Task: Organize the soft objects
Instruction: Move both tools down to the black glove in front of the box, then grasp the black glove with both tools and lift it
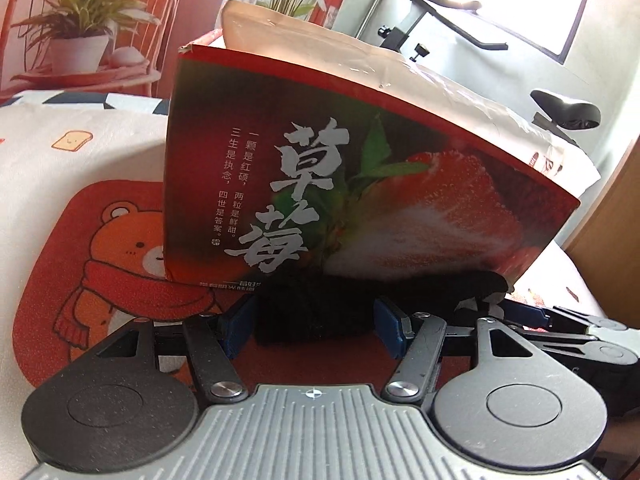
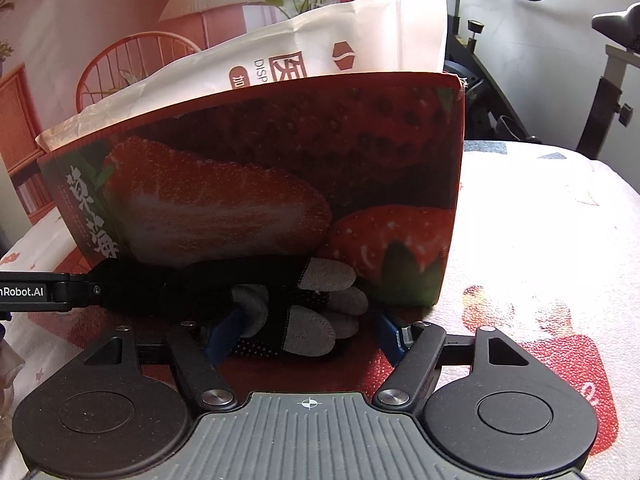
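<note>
bear-print cloth (image 1: 100,240) covers the table; exercise bike (image 1: 560,112) at one o'clock. black gloves (image 2: 280,304) lie crosswise against the strawberry box (image 1: 360,184), fingers toward three o'clock. my left gripper (image 1: 314,316) and right gripper (image 2: 308,332) straddle them half-open; grip unclear.

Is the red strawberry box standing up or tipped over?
Standing up. The red strawberry cardboard box rests on its bottom edge, and a white paper bag pokes out its open top.

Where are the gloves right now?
The gloves lie on the red bear mat against the foot of the strawberry box, between the fingers of both grippers, low centre in both wrist views.
</note>
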A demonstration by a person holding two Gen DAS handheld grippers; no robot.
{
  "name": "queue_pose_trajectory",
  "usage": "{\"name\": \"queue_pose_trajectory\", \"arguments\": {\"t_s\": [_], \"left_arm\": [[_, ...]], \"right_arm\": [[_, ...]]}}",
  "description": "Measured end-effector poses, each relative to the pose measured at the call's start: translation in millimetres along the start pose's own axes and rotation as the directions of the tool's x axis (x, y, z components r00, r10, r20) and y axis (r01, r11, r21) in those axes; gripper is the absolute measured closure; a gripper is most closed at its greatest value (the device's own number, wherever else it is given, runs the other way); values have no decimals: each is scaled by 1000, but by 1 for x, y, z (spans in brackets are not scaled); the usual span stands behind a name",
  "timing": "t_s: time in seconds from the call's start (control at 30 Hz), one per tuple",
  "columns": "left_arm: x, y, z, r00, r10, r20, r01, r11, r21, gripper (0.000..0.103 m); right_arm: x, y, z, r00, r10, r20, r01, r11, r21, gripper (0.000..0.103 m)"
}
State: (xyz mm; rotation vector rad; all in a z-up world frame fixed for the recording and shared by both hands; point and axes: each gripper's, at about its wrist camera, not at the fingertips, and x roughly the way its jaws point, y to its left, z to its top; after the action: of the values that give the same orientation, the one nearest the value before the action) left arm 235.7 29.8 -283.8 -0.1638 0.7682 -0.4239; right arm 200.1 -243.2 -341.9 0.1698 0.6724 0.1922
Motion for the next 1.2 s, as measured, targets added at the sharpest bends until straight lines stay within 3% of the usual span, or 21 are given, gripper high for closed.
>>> {"name": "queue_pose_trajectory", "arguments": {"t_s": [0.4, 0.8, 0.97, 1.2], "left_arm": [[-3, 2, -6, 1000, -5, 24, 5, 1000, -7, 40], [-1, -1, -4, 1000, 12, 13, -13, 1000, 4, 45], [-2, -2, -1, 999, -7, -34, 7, 1000, -21, 75], [-22, -4, -8, 998, -31, -49, 28, 998, -64, 85]], "right_arm": [[2, -8, -1, 999, 43, 3, -43, 999, 27, 44], [-2, -7, -3, 995, 102, 1, -102, 995, 12, 70], [-5, -5, -5, 994, 112, 0, -112, 994, 2, 81], [-25, 12, -10, 995, 87, 43, -84, 993, -80, 85]]}}
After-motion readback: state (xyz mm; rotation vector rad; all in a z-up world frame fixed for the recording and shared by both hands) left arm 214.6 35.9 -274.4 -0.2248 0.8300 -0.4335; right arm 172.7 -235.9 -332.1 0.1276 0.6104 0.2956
